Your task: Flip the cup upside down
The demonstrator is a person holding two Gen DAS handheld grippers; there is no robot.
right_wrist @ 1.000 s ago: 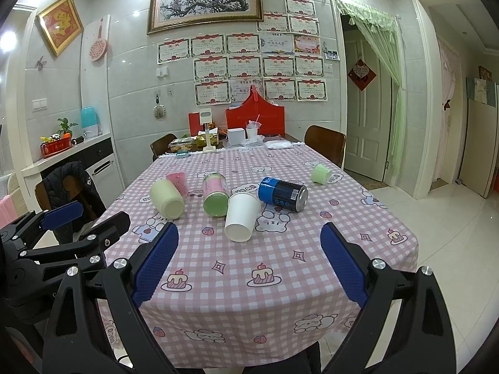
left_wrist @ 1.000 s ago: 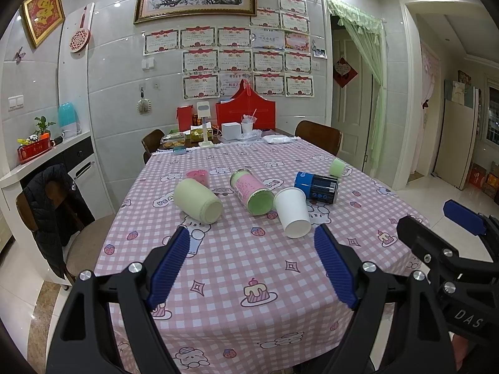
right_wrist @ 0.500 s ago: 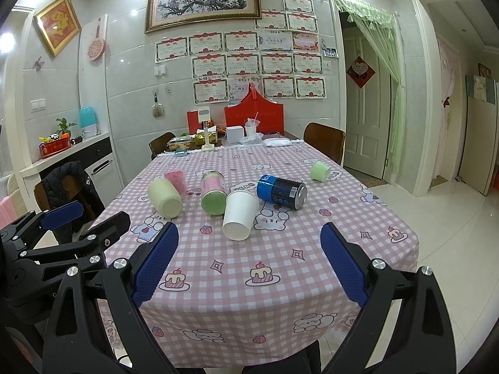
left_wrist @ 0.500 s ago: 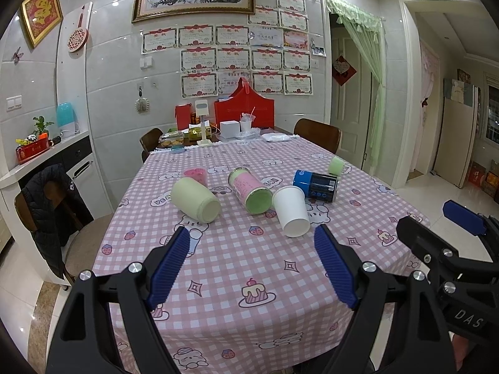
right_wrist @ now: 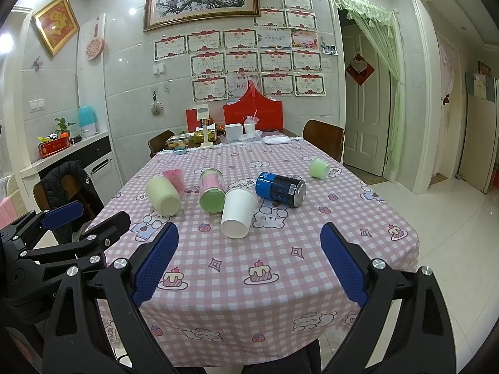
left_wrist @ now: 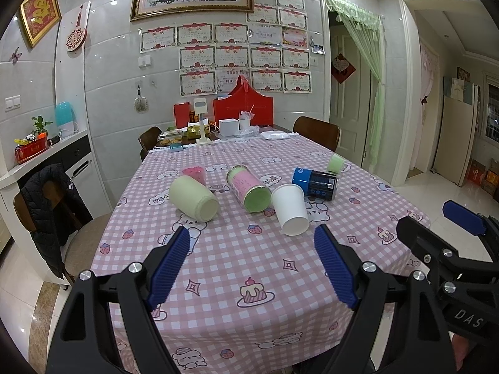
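Both claws hang near the table's front edge, jaws spread wide, nothing between them. Left gripper (left_wrist: 252,243) and right gripper (right_wrist: 249,240) have their bases cut off by the bottom of frame.

White paper cup (left_wrist: 290,208) lies on its side mid-table on the pink checked tablecloth (left_wrist: 249,268), base toward the cams, so its mouth is hidden. Its rim end sits just beside the blue-and-black can (left_wrist: 315,183), also on its side; can't tell if they touch.

To the left lie a pale green plastic cup (left_wrist: 193,198) and a pink-and-green jar (left_wrist: 249,188). A small pink cup (left_wrist: 195,174) is partly hidden behind the green one.

Left cam shows the right claw at its right edge; right cam shows the left claw lower left. The small green cup (right_wrist: 318,168) near the far right edge reads clearer in the right cam.
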